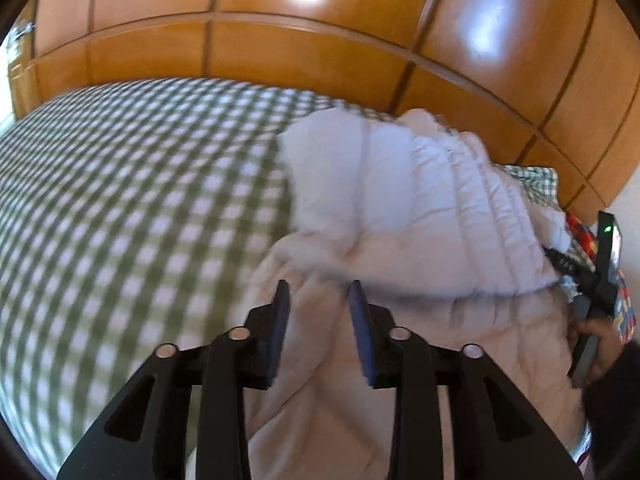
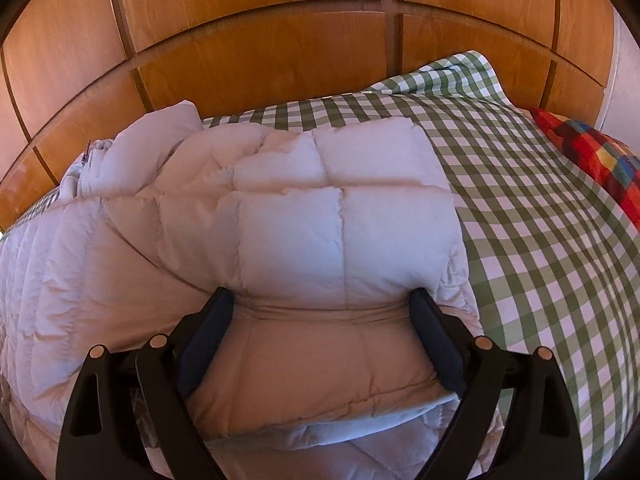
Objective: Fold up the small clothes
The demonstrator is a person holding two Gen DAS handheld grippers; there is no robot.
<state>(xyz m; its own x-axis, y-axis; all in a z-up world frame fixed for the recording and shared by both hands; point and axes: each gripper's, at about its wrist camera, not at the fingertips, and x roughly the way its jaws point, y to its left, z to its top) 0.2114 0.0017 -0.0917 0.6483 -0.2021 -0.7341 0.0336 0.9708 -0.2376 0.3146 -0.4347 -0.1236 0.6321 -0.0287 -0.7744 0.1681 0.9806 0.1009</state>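
Observation:
A pale quilted puffer jacket (image 1: 400, 208) lies on the green-and-white checked bed cover (image 1: 120, 200). In the left wrist view my left gripper (image 1: 320, 292) is open, its blue-padded jaws apart over the jacket's near part with nothing clearly pinched. The other gripper (image 1: 592, 292) shows at the jacket's right edge. In the right wrist view the jacket (image 2: 288, 216) lies folded over itself, and my right gripper (image 2: 324, 300) is wide open with its jaws on either side of the folded bulk.
A wooden panelled wardrobe (image 2: 260, 52) stands just behind the bed. A red multicoloured cushion (image 2: 592, 160) lies at the right on the checked cover (image 2: 540, 220). The cover stretches far to the left in the left wrist view.

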